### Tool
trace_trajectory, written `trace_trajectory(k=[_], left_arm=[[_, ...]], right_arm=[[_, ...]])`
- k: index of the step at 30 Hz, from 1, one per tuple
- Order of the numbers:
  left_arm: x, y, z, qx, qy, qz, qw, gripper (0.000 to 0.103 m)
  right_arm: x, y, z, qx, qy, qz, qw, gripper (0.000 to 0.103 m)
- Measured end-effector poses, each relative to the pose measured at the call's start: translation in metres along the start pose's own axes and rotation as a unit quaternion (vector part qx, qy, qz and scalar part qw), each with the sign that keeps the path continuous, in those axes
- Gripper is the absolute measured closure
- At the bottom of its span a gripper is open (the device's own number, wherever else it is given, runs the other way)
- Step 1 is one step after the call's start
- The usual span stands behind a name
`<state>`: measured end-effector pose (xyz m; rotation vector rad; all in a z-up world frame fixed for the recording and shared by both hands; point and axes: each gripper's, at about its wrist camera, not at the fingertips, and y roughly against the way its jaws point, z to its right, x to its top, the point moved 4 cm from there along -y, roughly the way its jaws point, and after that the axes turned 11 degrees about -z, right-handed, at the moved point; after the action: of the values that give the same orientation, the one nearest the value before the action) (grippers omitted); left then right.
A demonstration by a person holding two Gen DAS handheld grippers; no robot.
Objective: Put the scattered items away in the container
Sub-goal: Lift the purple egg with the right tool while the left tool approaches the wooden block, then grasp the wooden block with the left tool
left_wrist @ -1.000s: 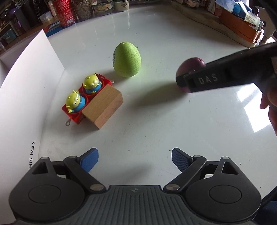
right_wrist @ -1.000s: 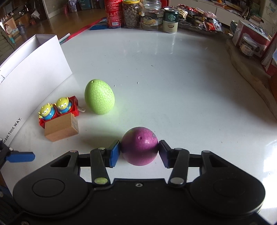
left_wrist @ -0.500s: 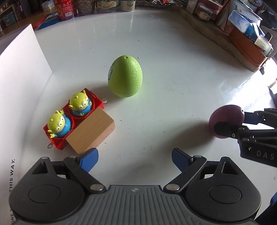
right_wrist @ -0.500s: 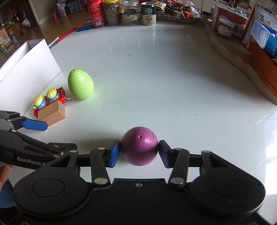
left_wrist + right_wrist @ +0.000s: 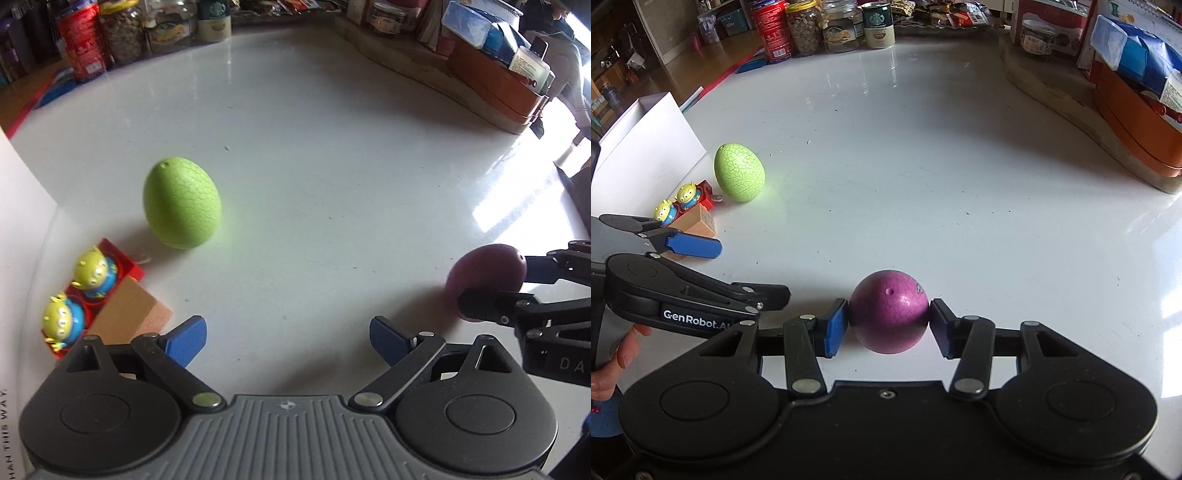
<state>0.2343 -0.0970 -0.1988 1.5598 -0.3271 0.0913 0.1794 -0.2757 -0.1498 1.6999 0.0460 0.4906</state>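
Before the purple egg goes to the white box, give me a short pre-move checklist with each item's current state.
1. Right gripper shut on the cracked-pattern purple egg: ok.
2. Left gripper open, holding nothing: ok.
3. White cardboard box in view at left: ok.
4. Box interior has room: cannot tell, inside hidden.
5. Way to the box free: not ok; left gripper, green cracked egg, wooden block and red alien-figure toy lie between.
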Motion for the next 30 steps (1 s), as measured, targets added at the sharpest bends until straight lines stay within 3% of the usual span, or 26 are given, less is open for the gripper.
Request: trace_trajectory(k=[5,10,13,17,25,27,30], left_arm=[[0.004,0.011,-0.028,0.066,0.013,0.023,0.9975,0.008],[0.003,0.007,-0.054,0.068,0.036,0.018,0.9969,0.003],[0.016,-0.008,-0.038,0.081,0.022,0.008,0.9965,0.001],[0.008,-0.014,-0.022,0.108,-0.015,0.008,0.9940,0.001],[-0.009,-0.008,0.029,0.054,-0.074,0.002,0.9958,0.001],[-0.010,-0.006,0.031,0.031,-0.066,-0.005,0.9973,0.001],[-0.002,-0.002,0.017,-0.001,-0.018,-0.008,0.9998,0.001]], right_arm=[[0.002,-0.001,0.000,0.004,-0.001,0.001,1.000,0.054],[0.001,-0.001,-0.005,0.011,0.005,0.001,1.000,0.054],[0.000,-0.001,-0.004,0.013,0.003,0.000,1.000,0.054],[-0.001,0.002,-0.001,0.014,-0.003,0.002,1.000,0.054],[-0.001,0.007,0.004,0.017,-0.011,0.009,1.000,0.054],[-0.002,0.008,0.004,0.017,-0.012,0.009,1.000,0.054],[-0.001,0.011,0.005,0.018,-0.014,0.014,1.000,0.054]])
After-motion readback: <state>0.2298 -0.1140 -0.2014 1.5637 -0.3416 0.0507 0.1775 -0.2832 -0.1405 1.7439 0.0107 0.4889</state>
